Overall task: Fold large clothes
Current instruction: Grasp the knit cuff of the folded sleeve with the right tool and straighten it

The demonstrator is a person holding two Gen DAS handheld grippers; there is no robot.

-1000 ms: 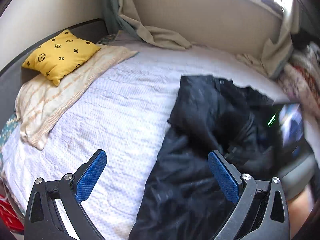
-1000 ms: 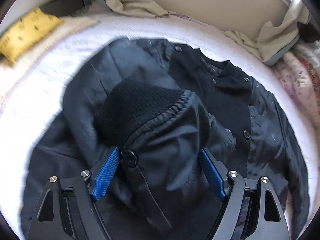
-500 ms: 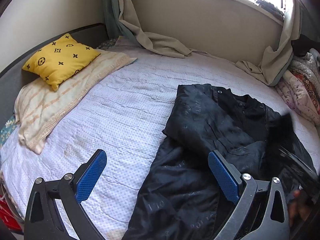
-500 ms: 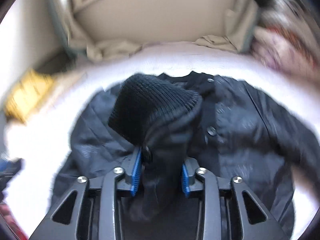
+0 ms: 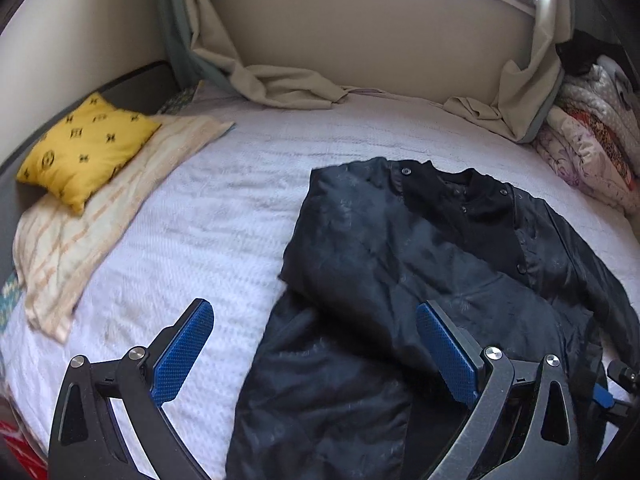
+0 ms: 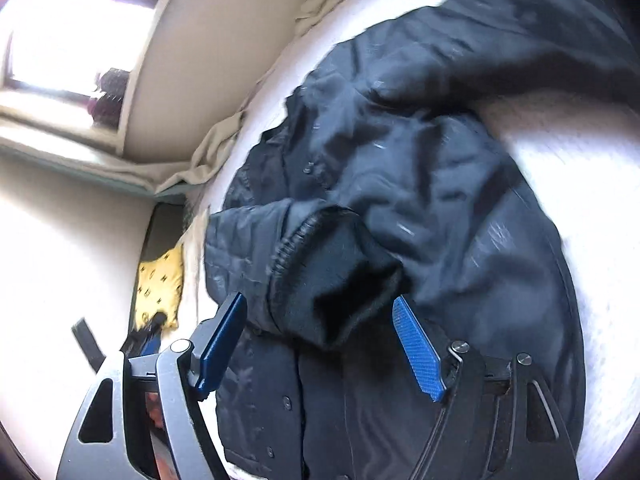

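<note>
one yellow pillow (image 5: 82, 152) far-left | beige curtains (image 5: 280, 84) behind | quilts (image 5: 592, 148) right of jacket (image 5: 400, 272)

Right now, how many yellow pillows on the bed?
1. The yellow pillow sits at the bed's far left corner against the dark headboard, resting on a striped cream towel, well apart from the black jacket. Others could be hidden off-frame.
</note>
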